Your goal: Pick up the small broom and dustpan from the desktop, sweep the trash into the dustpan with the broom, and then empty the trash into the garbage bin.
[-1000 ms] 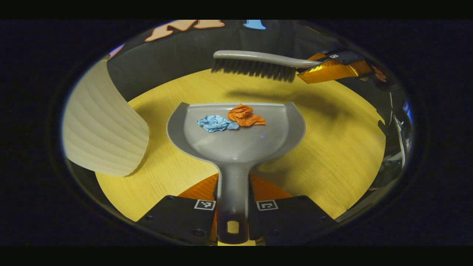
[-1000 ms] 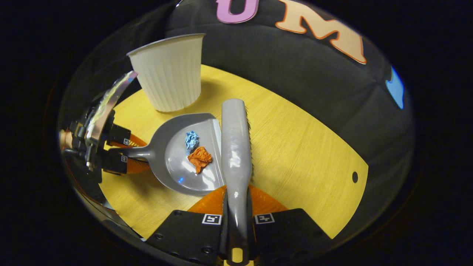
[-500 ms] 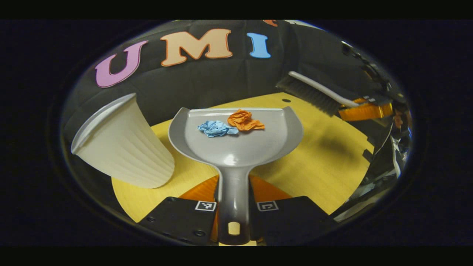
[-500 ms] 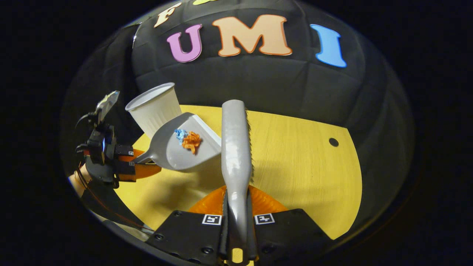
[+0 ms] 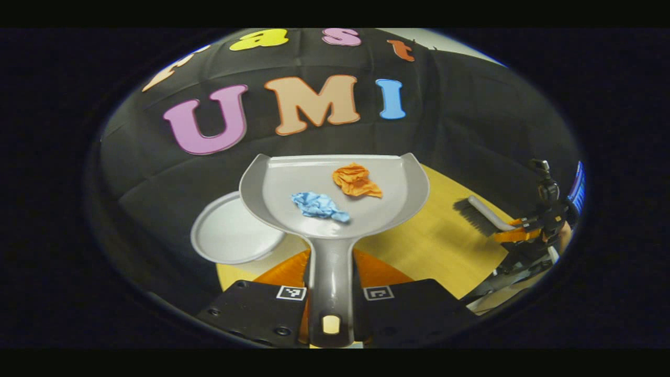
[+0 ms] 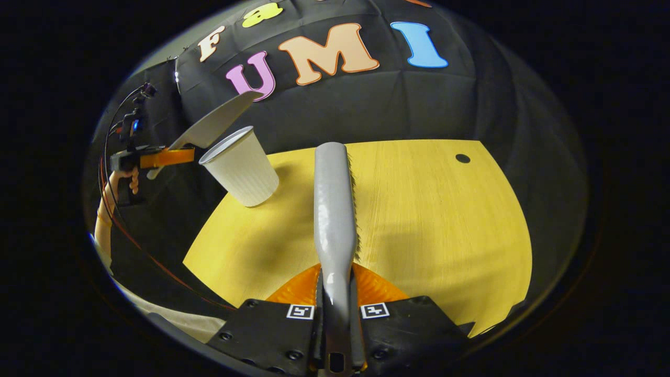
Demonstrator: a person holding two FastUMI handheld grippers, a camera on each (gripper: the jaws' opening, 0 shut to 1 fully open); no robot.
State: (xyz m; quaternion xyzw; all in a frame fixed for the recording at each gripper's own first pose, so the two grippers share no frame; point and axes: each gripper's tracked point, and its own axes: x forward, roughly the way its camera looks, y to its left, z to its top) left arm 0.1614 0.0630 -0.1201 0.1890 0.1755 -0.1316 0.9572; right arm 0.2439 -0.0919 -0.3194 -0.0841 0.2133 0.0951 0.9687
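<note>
Sweep done, now on the dump step. Left gripper [image 5: 330, 298] fingers clamped on the dustpan [image 5: 335, 193] handle, pan lifted off the desktop [image 6: 429, 209], tilted up, beside/above the white ribbed bin [image 6: 242, 166]. Blue paper wad [image 5: 319, 205] + orange wad [image 5: 357, 180] sit in the pan. Right gripper [image 6: 337, 314] closed on the broom [image 6: 334, 209] handle, held over desk. Next, imo: centre pan lip over bin rim, tip fwd slowly so wads don't overshoot.

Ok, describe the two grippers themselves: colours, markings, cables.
Both look alike. The left gripper has black finger blocks, each bearing a small black-and-white square marker, and orange parts between them. The right gripper is the same. From afar, the left gripper shows an orange front, a black handle and thin dark cables.
</note>
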